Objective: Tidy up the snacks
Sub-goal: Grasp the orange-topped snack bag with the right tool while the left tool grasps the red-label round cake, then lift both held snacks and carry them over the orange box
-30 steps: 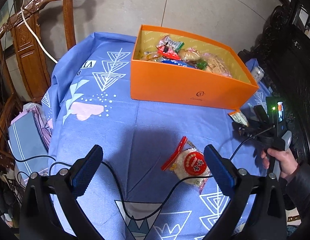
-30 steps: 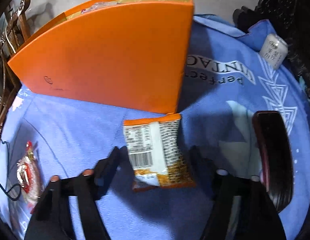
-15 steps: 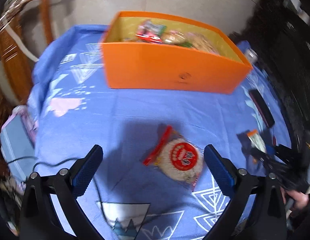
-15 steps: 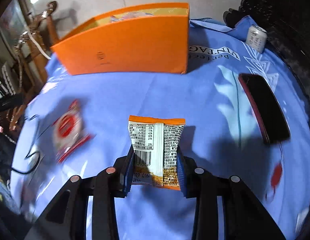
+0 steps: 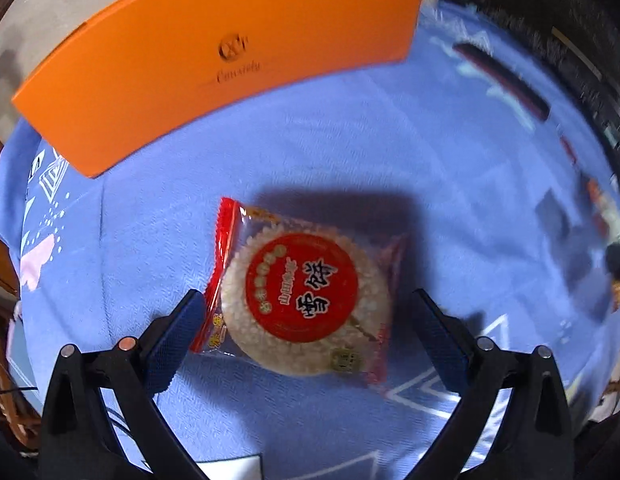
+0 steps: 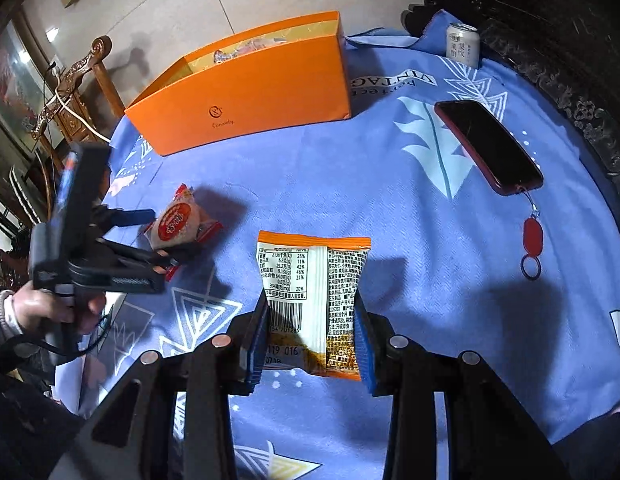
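Snacks going in the orange box (image 6: 245,92)

Box holds wrappers; right gripper (image 6: 312,336) pinches a packet (image 6: 314,280), left gripper (image 5: 305,336) wide around the rice cracker (image 5: 301,296).

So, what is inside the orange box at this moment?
In the right wrist view the orange box shows only its yellow inner wall and a few snack wrappers near the rim. The front wall covers everything lower, so how many snacks it holds cannot be seen.
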`<act>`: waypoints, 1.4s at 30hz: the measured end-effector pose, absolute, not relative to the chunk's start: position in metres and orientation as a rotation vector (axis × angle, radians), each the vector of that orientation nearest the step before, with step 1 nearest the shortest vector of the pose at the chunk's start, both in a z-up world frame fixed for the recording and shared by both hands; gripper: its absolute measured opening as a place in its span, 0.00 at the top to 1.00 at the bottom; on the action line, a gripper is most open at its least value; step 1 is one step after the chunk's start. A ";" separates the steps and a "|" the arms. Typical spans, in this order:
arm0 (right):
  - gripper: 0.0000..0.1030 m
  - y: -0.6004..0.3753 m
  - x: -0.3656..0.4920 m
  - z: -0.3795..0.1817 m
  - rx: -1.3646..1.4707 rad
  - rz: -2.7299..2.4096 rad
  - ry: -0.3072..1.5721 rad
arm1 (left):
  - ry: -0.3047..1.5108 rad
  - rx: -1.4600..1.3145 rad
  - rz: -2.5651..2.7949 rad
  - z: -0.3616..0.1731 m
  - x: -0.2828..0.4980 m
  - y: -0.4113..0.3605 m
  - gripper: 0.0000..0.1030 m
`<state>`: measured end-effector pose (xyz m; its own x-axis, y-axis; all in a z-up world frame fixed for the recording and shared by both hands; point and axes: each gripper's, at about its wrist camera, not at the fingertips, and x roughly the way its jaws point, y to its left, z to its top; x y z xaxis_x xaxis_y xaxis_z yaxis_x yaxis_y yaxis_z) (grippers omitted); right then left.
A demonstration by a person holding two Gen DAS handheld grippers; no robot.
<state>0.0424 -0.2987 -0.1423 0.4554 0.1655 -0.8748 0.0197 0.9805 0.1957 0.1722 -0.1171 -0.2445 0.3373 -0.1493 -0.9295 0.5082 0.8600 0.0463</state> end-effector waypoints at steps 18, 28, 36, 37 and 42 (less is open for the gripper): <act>0.63 -0.292 0.056 -0.138 0.176 0.096 1.092 | 1.169 0.293 -0.405 -0.245 0.171 -0.115 0.13; 0.63 -0.288 0.062 -0.132 0.160 0.091 1.078 | 1.154 0.224 -0.414 -0.234 0.160 -0.102 0.31; 0.63 -0.284 0.066 -0.127 0.156 0.098 1.065 | 1.150 0.129 -0.395 -0.225 0.161 -0.087 0.31; 0.63 -0.283 0.066 -0.127 0.155 0.098 1.065 | 1.147 0.125 -0.391 -0.224 0.161 -0.088 0.31; 0.63 -0.280 0.069 -0.123 0.154 0.114 1.055 | 1.102 0.076 -0.368 -0.199 0.157 -0.076 0.31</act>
